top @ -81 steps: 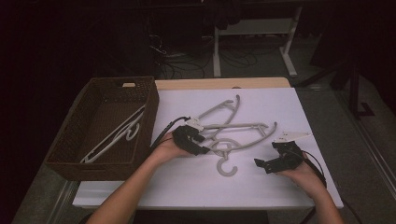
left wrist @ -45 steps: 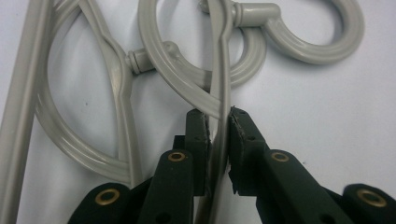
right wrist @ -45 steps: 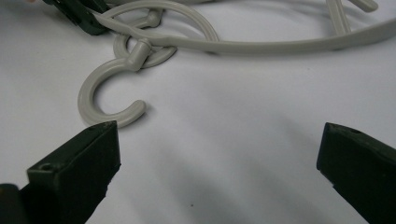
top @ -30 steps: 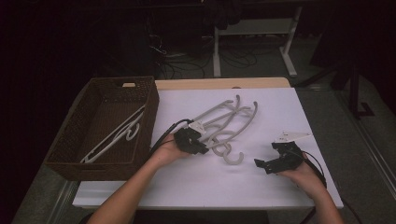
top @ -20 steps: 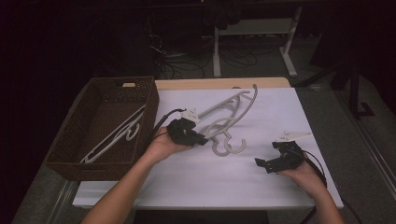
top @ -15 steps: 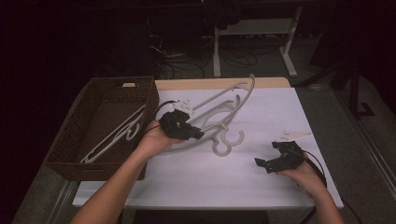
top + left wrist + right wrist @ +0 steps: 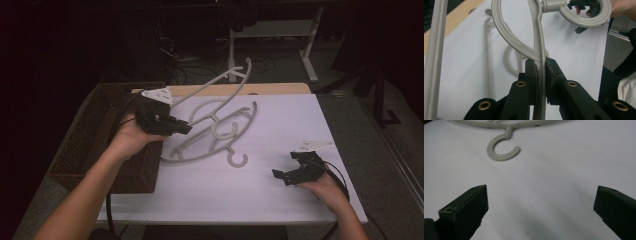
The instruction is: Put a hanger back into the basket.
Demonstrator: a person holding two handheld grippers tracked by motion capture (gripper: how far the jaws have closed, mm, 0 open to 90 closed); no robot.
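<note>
**Hanger lifted above the table**

The left gripper [image 7: 186,127] is clamped on 1 pale hanger [image 7: 220,82], held tilted above the white table [image 7: 280,200] beside the wicker basket [image 7: 85,145]. A second hanger [image 7: 215,145] (hook toward the person) lies flat. The right gripper [image 7: 282,175] rests near it, jaws wide apart.
</note>
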